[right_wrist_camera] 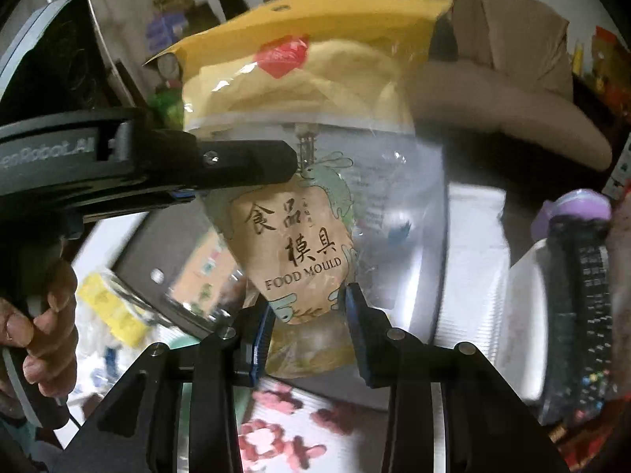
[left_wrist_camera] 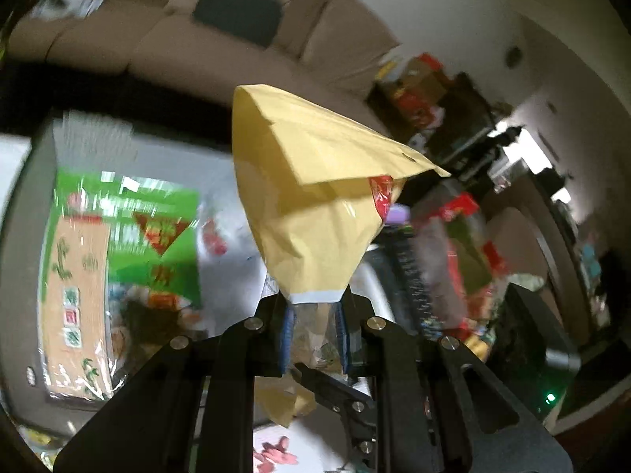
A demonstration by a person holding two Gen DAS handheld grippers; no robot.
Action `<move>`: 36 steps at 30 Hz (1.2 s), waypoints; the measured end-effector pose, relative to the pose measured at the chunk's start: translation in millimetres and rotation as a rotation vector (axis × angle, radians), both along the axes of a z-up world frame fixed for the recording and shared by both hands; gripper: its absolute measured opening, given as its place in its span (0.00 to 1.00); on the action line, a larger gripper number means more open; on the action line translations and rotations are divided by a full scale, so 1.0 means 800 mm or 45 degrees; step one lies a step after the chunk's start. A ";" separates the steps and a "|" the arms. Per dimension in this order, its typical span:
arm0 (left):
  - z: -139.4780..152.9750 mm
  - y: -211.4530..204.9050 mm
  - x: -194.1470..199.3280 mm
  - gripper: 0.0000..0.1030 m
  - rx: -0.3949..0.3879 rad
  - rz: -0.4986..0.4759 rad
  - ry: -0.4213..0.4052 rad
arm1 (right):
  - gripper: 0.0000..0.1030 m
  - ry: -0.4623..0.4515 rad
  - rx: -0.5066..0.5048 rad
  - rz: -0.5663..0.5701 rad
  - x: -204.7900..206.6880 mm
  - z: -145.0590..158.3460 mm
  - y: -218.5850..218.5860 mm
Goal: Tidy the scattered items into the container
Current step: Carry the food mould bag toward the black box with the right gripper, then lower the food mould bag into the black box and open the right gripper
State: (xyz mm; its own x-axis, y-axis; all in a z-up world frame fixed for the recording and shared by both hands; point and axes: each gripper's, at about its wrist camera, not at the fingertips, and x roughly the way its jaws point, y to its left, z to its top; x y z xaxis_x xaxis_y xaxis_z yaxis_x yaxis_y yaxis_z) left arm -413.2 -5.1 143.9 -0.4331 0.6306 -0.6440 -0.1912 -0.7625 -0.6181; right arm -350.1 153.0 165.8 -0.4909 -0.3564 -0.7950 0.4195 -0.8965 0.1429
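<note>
We see the food mould bag [right_wrist_camera: 303,213], a clear packet with a yellow header card, raised in the air between both tools, above a grey bin [left_wrist_camera: 35,205] that lies below. The left hand-held gripper [left_wrist_camera: 314,315] is clenched on the bag's lower clear edge, its blue pads [left_wrist_camera: 287,331] pressed against the crinkled film, and in its view the bag [left_wrist_camera: 311,197] stands up from the jaws, the folded yellow top jutting out to the right. The right hand-held gripper [right_wrist_camera: 309,315] also has the packet's lower end between its pads [right_wrist_camera: 262,335], and the film is squeezed narrow there, so we take it as grasping the bag. In the right wrist view the left tool crosses from the left edge, and a hand [right_wrist_camera: 43,315] wraps its grip. Inside the bin, at lower left, lies a green packet [left_wrist_camera: 118,244], flat under glare; the bin's rim curves along the picture's left side. To the right a purple-capped bottle [right_wrist_camera: 572,209] stands near the bag, cut off by the right edge. Below the jaws a patch of white cloth with pink flowers [right_wrist_camera: 276,433] shows on the tabletop [right_wrist_camera: 481,276]. A beige sofa [left_wrist_camera: 157,39] fills the background, well apart. Much is blurred: the clutter on the right in the left view cannot be made out, and the bag hides what lies behind it.
</note>
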 end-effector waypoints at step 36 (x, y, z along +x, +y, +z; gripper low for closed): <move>-0.075 -0.026 -0.009 0.77 -0.493 0.131 -0.374 | 0.37 -0.039 0.042 -0.022 -0.003 -0.021 0.038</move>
State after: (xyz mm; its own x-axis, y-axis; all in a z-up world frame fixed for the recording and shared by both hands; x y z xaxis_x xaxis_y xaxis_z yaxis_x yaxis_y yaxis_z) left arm -420.1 -26.1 83.6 -0.2456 0.2846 -0.9267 0.0372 -0.9525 -0.3024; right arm -352.4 183.4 148.6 -0.4719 -0.3218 -0.8208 0.4001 -0.9078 0.1259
